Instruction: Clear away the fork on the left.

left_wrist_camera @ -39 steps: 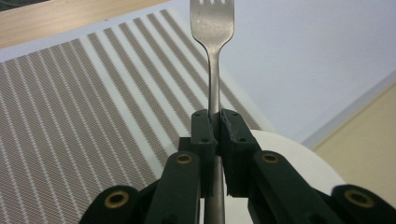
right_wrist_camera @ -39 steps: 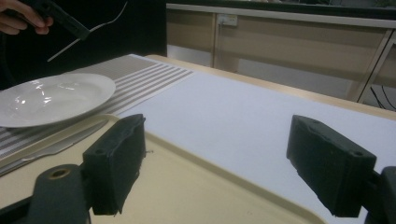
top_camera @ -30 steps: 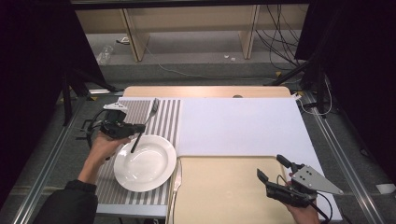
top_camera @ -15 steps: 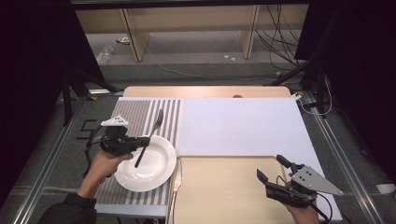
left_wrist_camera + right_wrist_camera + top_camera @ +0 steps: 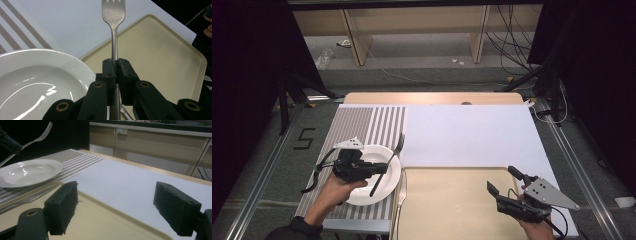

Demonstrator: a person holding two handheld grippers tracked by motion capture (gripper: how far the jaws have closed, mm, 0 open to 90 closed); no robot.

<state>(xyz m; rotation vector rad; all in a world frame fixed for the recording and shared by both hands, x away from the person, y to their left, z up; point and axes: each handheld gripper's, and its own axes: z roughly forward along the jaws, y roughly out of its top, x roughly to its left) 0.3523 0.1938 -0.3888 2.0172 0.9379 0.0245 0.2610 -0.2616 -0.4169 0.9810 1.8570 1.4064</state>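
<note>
Above plate (image 5: 364, 175), fork (image 5: 113, 30) clamped in left hand-held gripper (image 5: 115, 72)

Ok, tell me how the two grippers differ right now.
The left gripper has its jaws shut on a fork's handle, while the right gripper stands wide open with nothing between its jaws. The left gripper hangs over the white plate on the striped mat; the right gripper sits above the beige tray. Both are black, hand-held, and carry a grey three-cornered plate on top.
</note>
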